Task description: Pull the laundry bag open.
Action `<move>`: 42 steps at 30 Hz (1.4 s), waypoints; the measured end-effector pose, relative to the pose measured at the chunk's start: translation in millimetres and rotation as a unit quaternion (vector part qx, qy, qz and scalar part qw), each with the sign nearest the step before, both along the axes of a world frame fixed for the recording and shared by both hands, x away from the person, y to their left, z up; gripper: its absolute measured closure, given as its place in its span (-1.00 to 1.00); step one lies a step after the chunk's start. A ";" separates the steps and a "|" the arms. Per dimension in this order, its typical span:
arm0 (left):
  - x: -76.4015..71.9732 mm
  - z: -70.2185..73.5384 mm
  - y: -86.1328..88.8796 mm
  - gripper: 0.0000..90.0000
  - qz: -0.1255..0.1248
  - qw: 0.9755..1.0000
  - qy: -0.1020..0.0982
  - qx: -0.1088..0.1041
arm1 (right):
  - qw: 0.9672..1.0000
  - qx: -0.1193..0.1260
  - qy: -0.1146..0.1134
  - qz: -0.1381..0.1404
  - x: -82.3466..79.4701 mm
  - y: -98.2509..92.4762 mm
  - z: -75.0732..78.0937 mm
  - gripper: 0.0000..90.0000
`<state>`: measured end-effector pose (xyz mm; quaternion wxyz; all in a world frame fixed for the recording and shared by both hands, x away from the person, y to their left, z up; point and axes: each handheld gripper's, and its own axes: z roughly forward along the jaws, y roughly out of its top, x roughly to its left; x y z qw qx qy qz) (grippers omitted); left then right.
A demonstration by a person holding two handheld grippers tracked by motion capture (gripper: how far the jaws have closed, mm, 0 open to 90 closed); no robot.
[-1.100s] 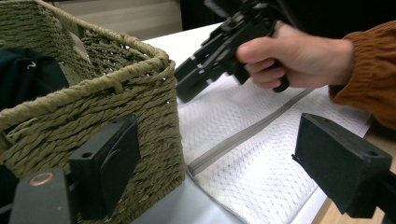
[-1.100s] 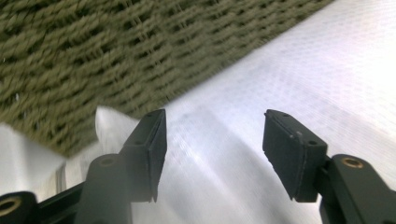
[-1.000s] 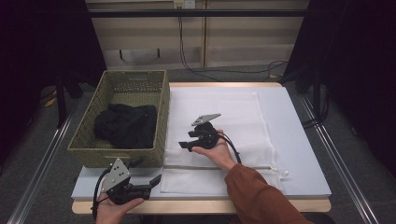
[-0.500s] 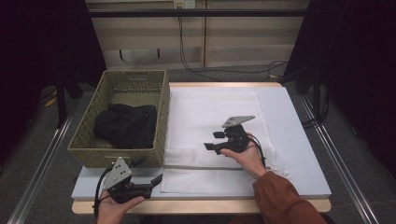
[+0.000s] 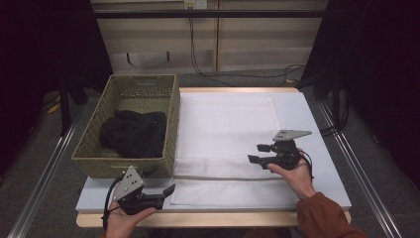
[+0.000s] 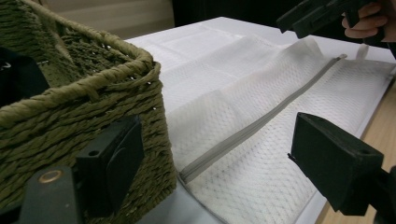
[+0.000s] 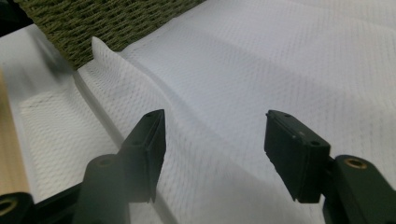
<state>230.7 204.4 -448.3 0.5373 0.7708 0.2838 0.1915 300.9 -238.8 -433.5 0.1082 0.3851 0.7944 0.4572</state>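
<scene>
Woven basket [image 5: 96, 159] at table's left, black garment [image 5: 132, 132] bunched inside. White mesh laundry bag [image 5: 228, 129] lies flat across the white table [image 5: 317, 116], grey zipper [image 6: 261, 119] along its near part. Right gripper [image 5: 258, 153] hovers over bag's right side, jaws spread, just narrowing slightly, nothing between. Left gripper [image 5: 166, 192] at near-left edge, released, empty. Dark room, cables behind.

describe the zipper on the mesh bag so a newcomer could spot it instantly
Start at the olive woven wicker basket on the table's left side; a white mesh laundry bag lies flat just right of it. The grey zipper is a thin straight strip running across the bag's near part, from the basket's front corner toward the right gripper. It is the only grey line on white mesh.
</scene>
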 end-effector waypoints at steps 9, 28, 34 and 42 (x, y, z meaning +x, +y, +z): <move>2.7 -0.2 -6.5 -0.52 -0.016 1.000 0.002 0.006 | 1.000 0.023 0.020 -0.005 -22.8 -34.4 -4.0 -0.07; 0.8 3.3 -55.1 -0.22 -0.088 0.996 0.000 0.020 | 0.999 0.016 0.030 -0.037 -65.5 -85.8 -7.6 0.30; 8.3 0.1 -83.8 -0.13 -0.119 0.993 0.007 0.016 | 0.998 0.015 0.036 -0.045 -75.5 -93.5 -11.7 0.42; 21.2 1.7 -118.2 -0.10 -0.143 0.989 0.006 0.022 | 0.996 0.003 0.048 -0.070 -83.8 -104.6 -20.7 0.49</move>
